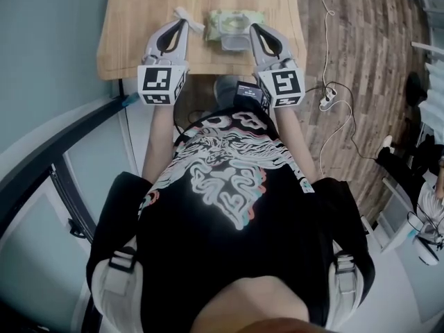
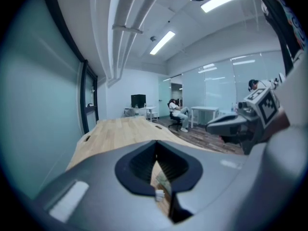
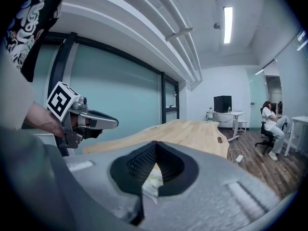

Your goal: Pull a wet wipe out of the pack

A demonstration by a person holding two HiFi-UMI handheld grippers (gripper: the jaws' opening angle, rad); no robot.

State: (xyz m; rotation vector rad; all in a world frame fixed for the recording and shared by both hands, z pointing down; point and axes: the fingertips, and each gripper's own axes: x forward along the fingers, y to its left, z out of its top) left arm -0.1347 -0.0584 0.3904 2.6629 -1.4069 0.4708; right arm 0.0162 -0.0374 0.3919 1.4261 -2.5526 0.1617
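Wooden table [image 1: 139, 26] carries green pack [image 1: 232, 23] betw. both claw tips. Left claw [image 1: 182, 21] & right claw [image 1: 254, 27] pressed together. At left tip, white strip [image 1: 193, 22], prob. a wipe already out; pinched or not, unclear.

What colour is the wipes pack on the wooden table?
The soft wipes pack is pale green, clearest in the head view.

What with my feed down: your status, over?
Left gripper, right gripper shut. Pack on table between them. White wipe at left tips, grip unclear. Nothing blocking.
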